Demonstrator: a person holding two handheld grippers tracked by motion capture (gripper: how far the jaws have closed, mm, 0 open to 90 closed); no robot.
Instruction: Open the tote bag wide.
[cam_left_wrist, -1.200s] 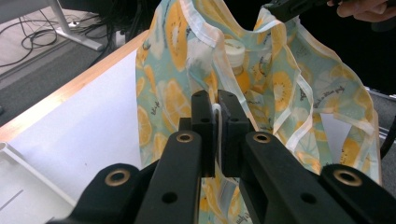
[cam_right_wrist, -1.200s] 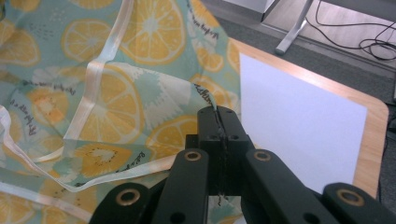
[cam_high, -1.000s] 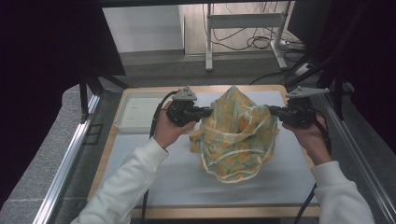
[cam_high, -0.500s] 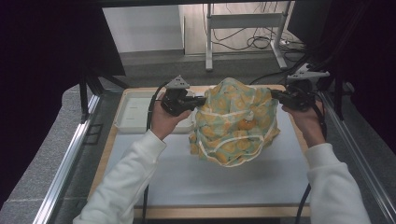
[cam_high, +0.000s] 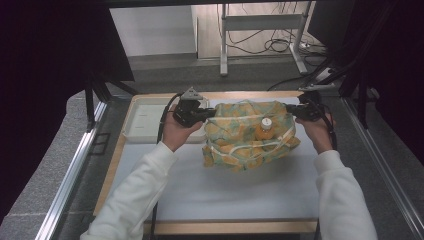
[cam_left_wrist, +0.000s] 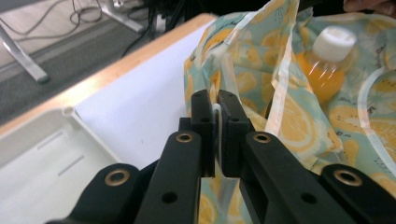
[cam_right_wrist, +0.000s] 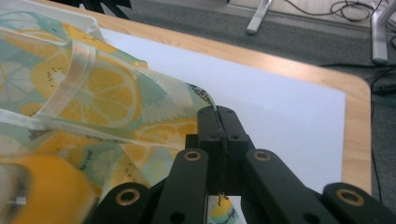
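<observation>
A cloth bag (cam_high: 240, 142) printed with lemon slices hangs stretched between both grippers, its lower part resting on the white mat (cam_high: 225, 190). An orange drink bottle (cam_high: 266, 129) with a white cap stands inside the bag's open mouth. My left gripper (cam_high: 212, 112) is shut on the bag's left rim; in the left gripper view the jaws (cam_left_wrist: 215, 109) pinch a white trim strip, with the bag (cam_left_wrist: 289, 135) and bottle (cam_left_wrist: 327, 65) beyond. My right gripper (cam_high: 291, 107) is shut on the right rim; in its own view the gripper (cam_right_wrist: 219, 116) clamps the bag (cam_right_wrist: 102, 98) edge, the bottle (cam_right_wrist: 42, 186) blurred close by.
A shallow white tray (cam_high: 142, 120) sits at the mat's back left, just behind my left hand, and shows again as the tray (cam_left_wrist: 42, 158) in the left gripper view. The wooden table edge (cam_high: 235, 227) frames the mat. Metal rails run along both sides.
Both grippers rose with the bag, then came down. The bag now sits lower and is pulled wider and flatter, and the bottle's white cap shows in its mouth.
</observation>
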